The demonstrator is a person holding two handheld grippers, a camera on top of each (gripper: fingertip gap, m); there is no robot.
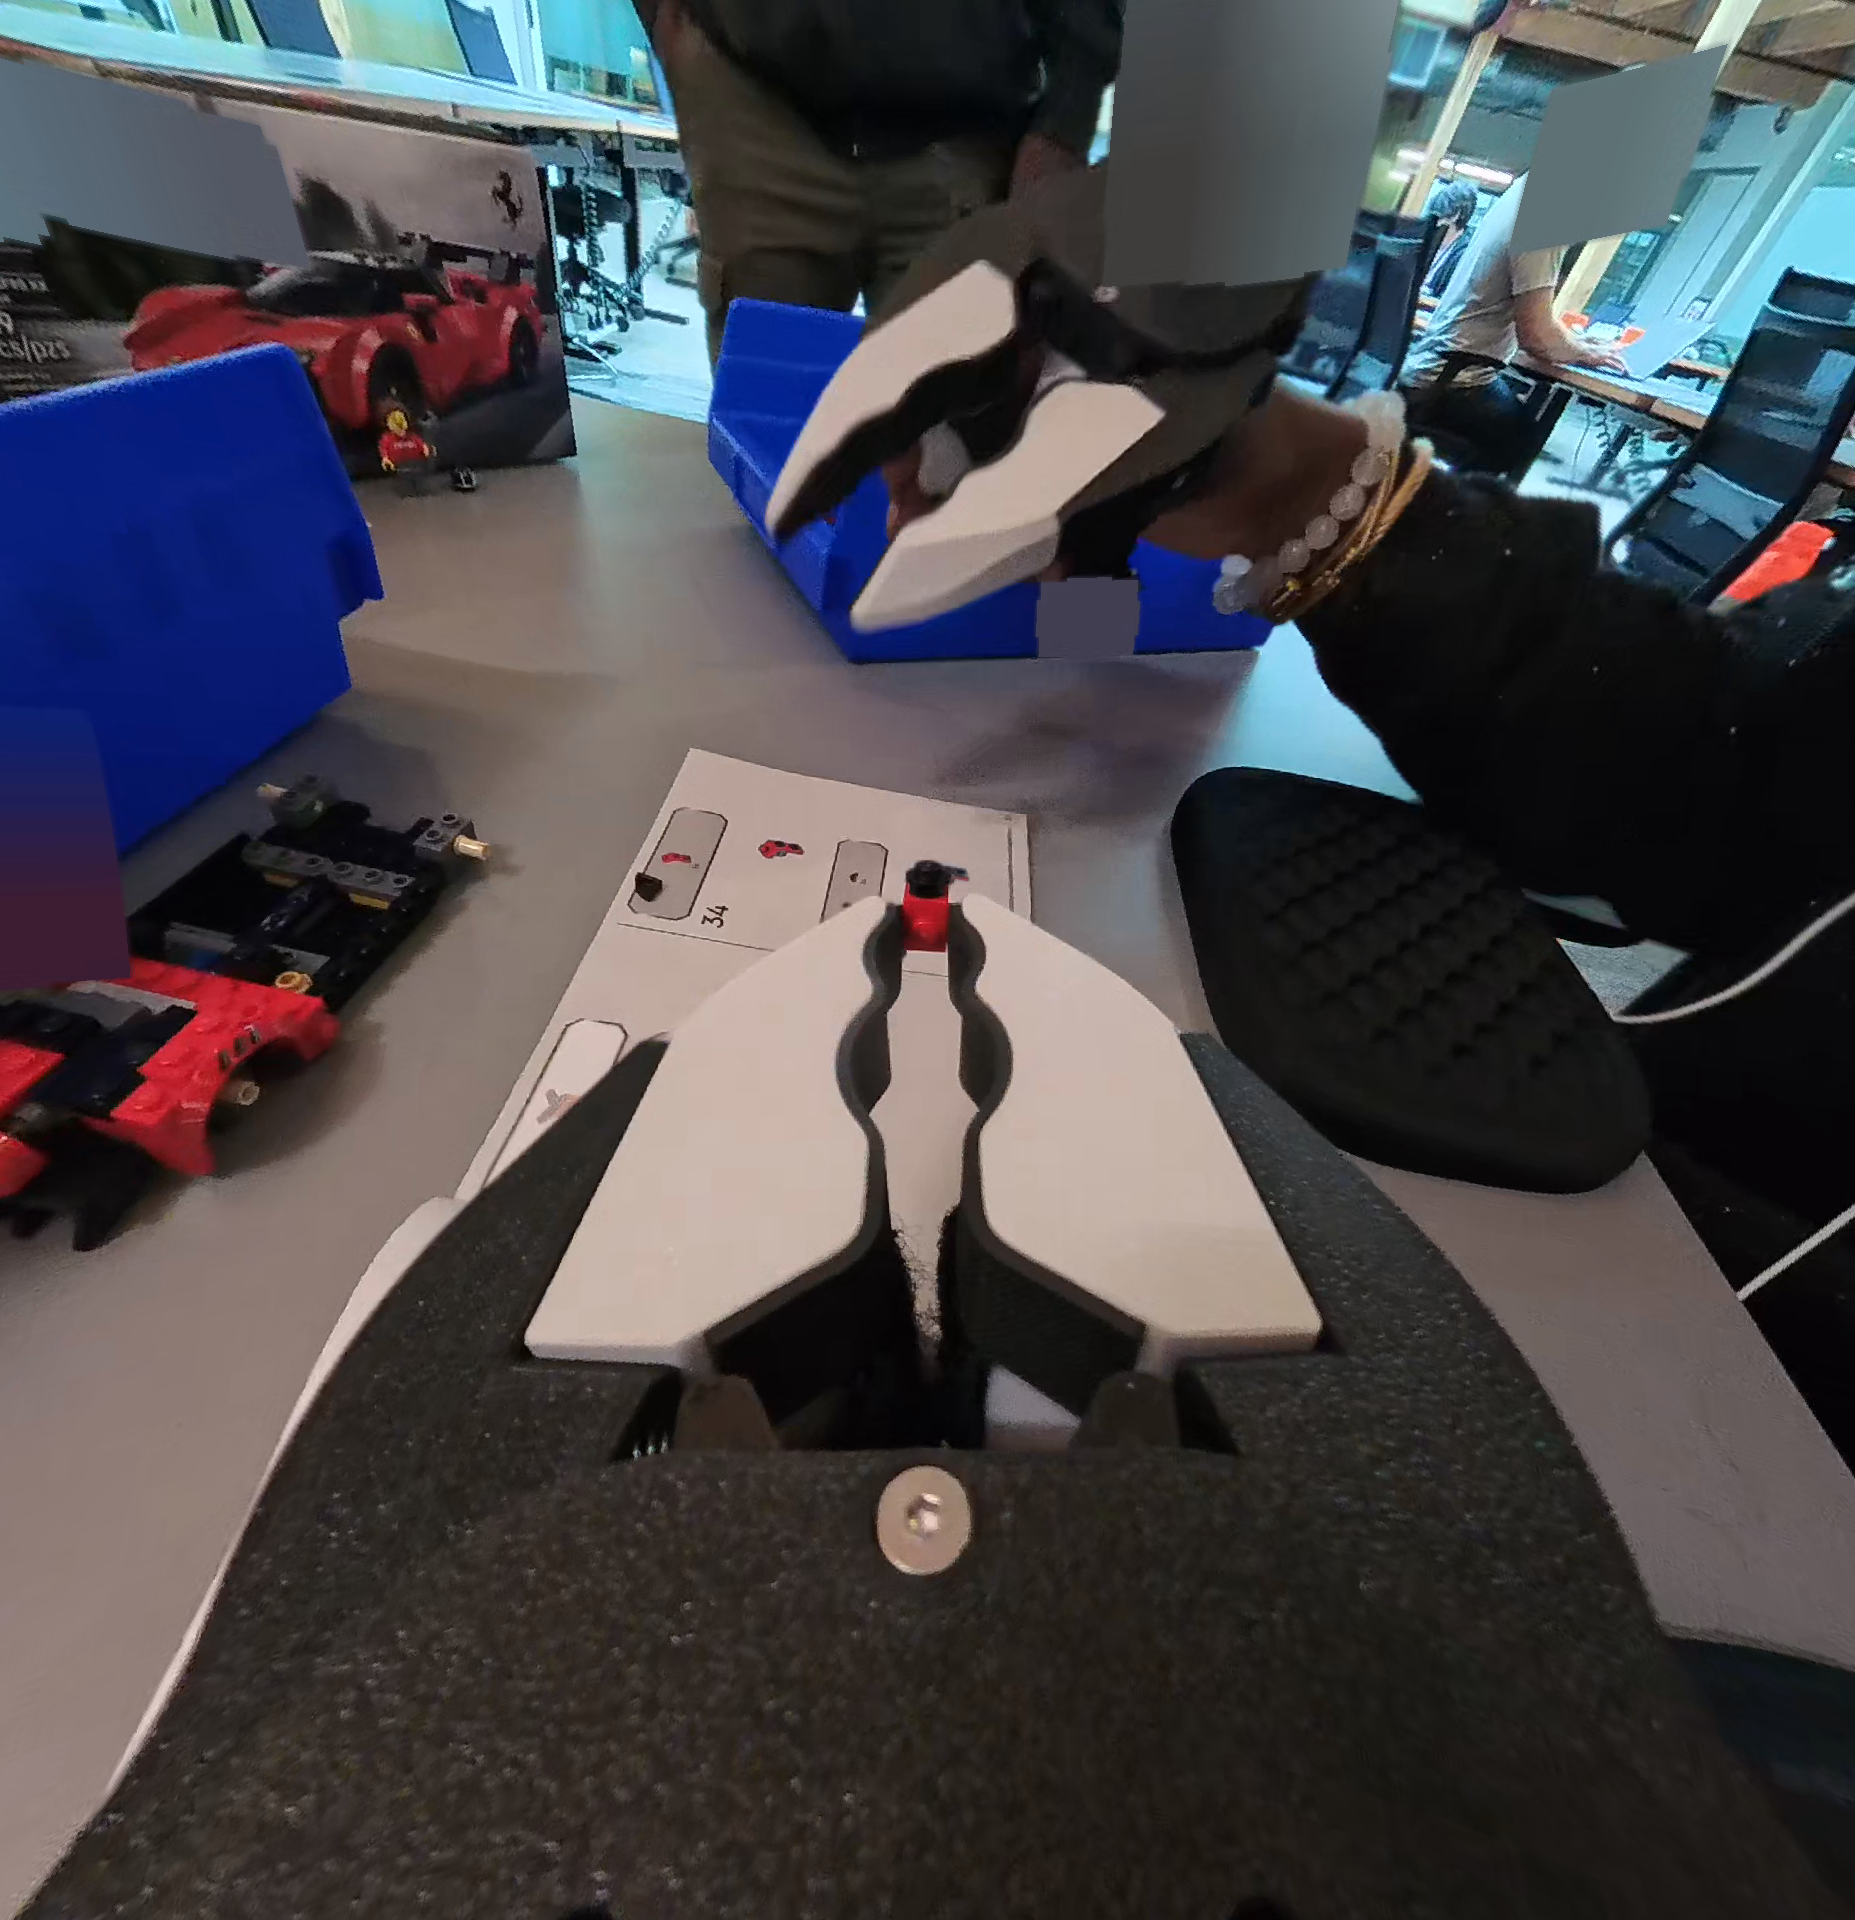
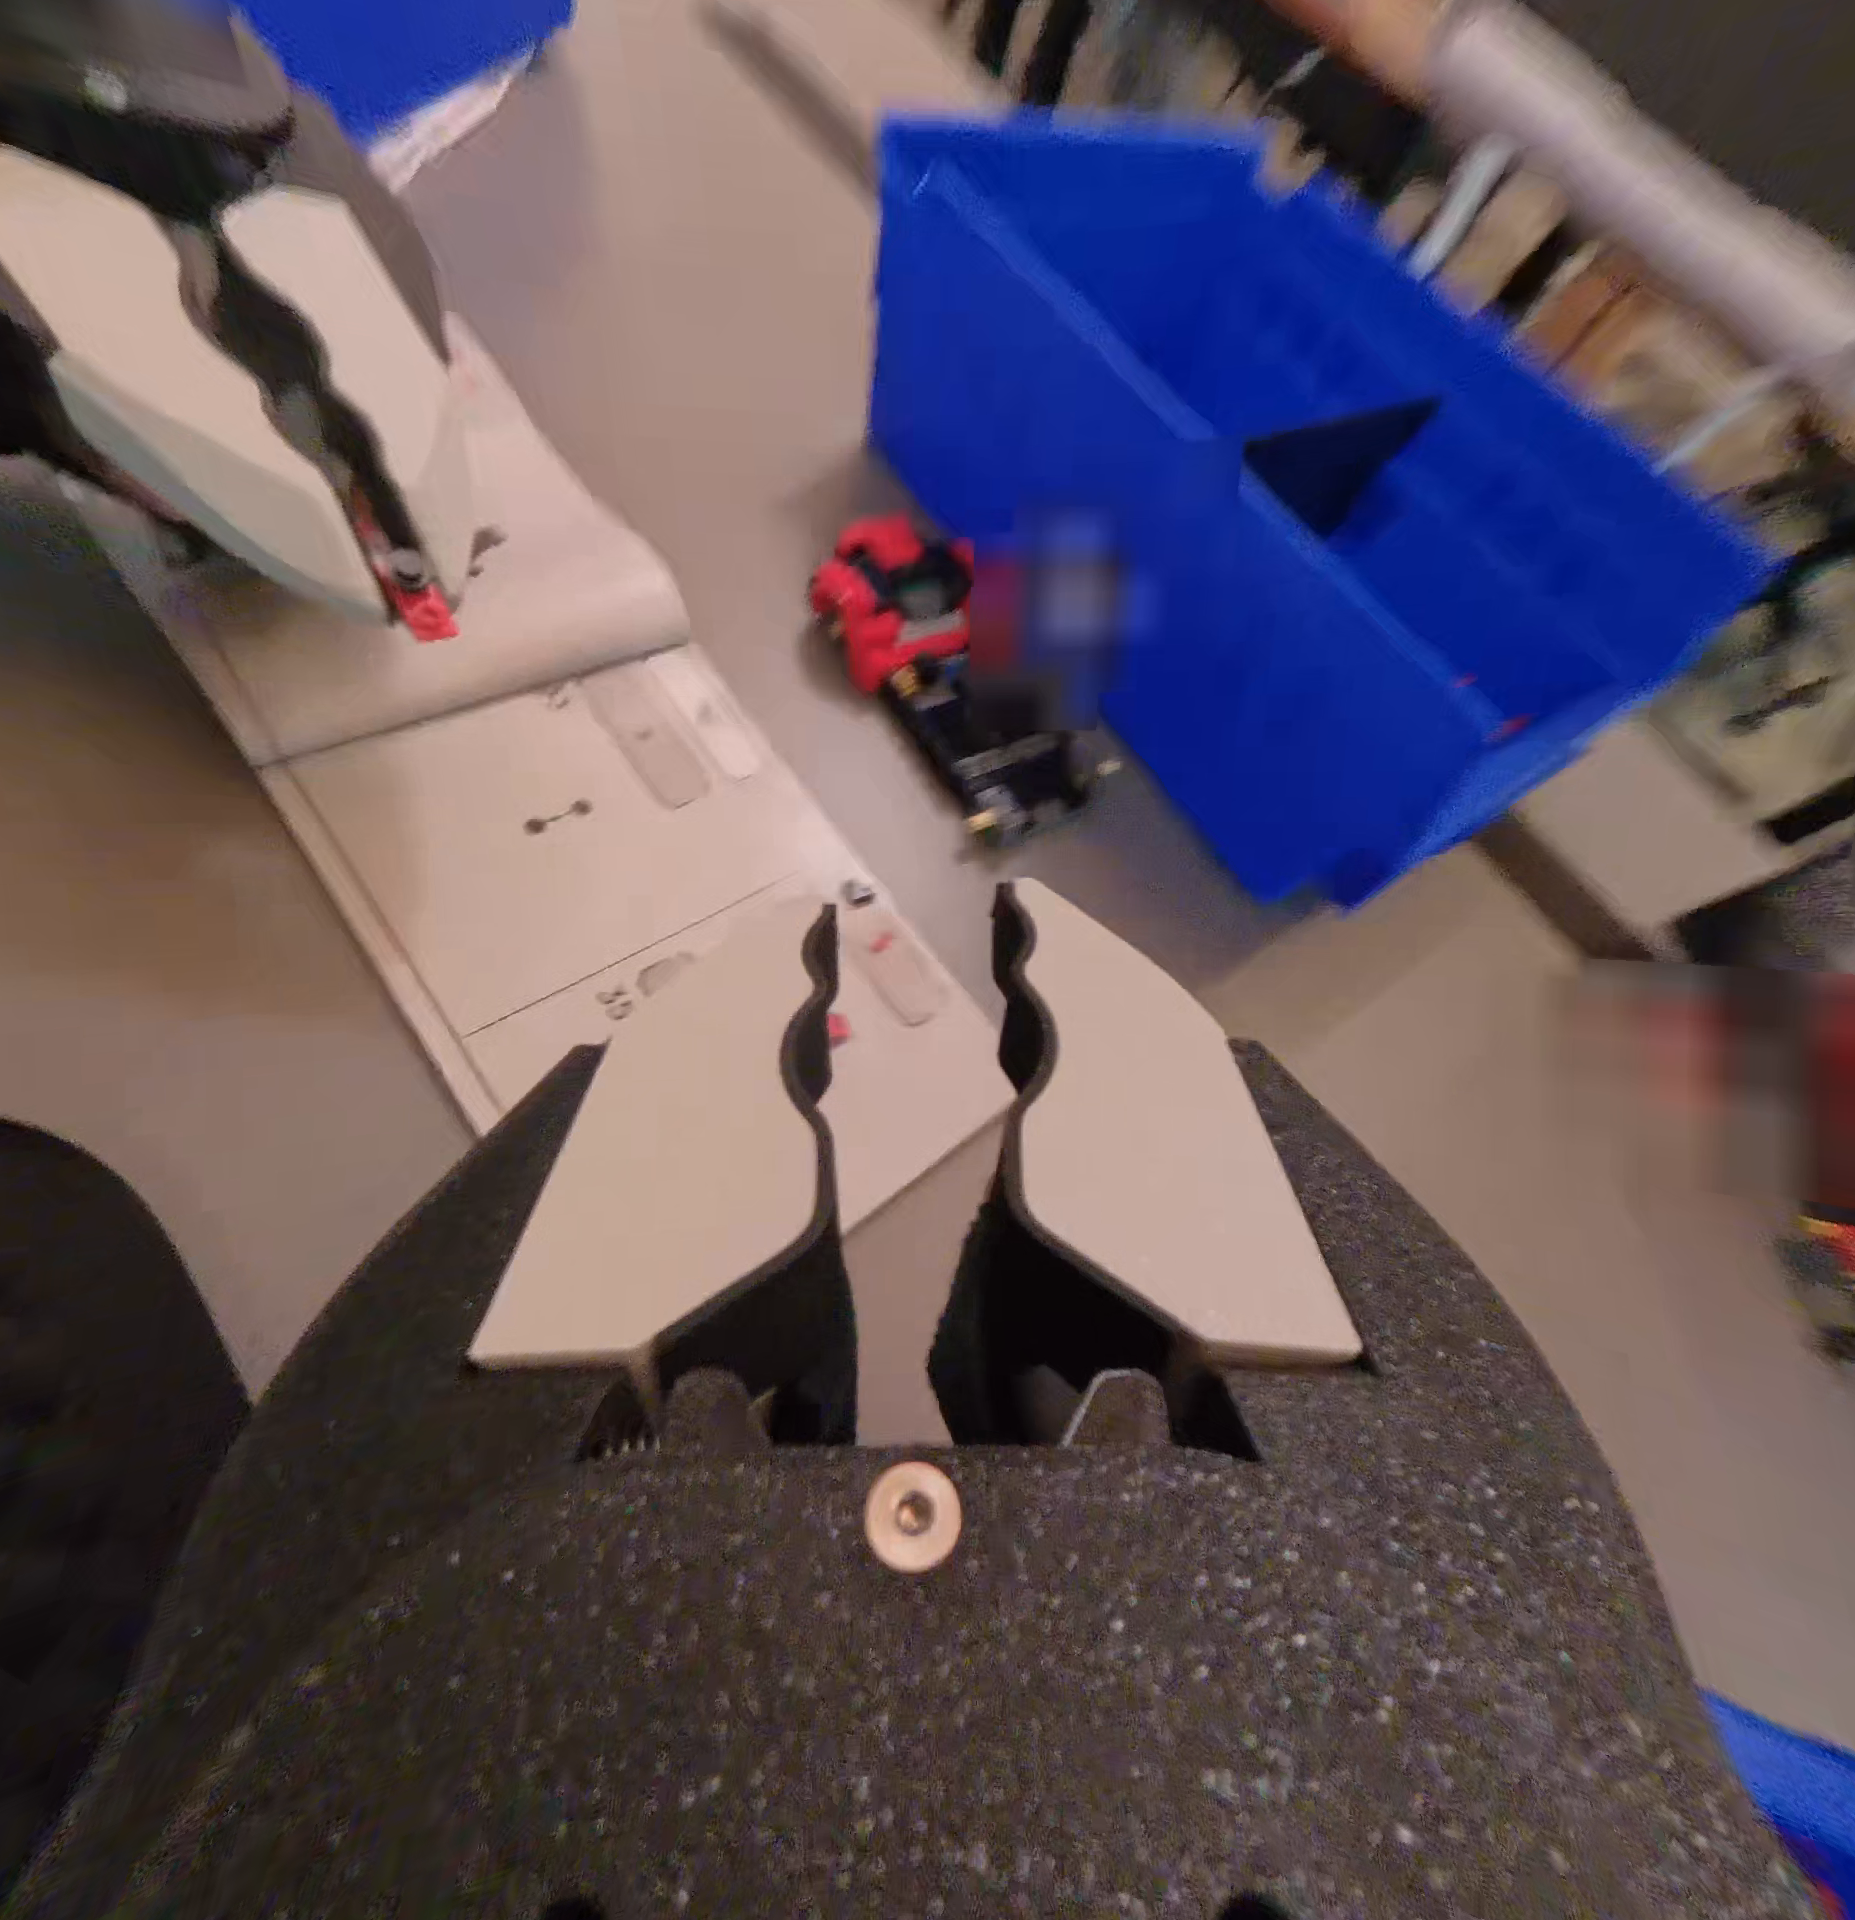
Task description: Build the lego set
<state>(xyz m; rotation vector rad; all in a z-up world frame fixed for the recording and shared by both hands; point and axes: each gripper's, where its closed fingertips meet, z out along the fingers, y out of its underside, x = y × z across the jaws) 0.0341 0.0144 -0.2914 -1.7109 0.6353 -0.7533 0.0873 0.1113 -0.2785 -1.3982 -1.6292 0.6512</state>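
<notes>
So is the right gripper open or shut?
Open: right gripper, white fingers apart, instruction booklet visible between.

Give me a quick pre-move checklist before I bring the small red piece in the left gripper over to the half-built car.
1. Left gripper grip on the small red piece: ok, pinched at the fingertips.
2. Right gripper free to assist: ok, open and empty.
3. Half-built car reachable: ok, lying on the table beside the instruction booklet.
4. Piece orientation for mating: cannot tell, too small.
5. Black part seated on the red piece: cannot tell.
6. Right wrist view sharp enough for alignment: not ok, blurred.
</notes>
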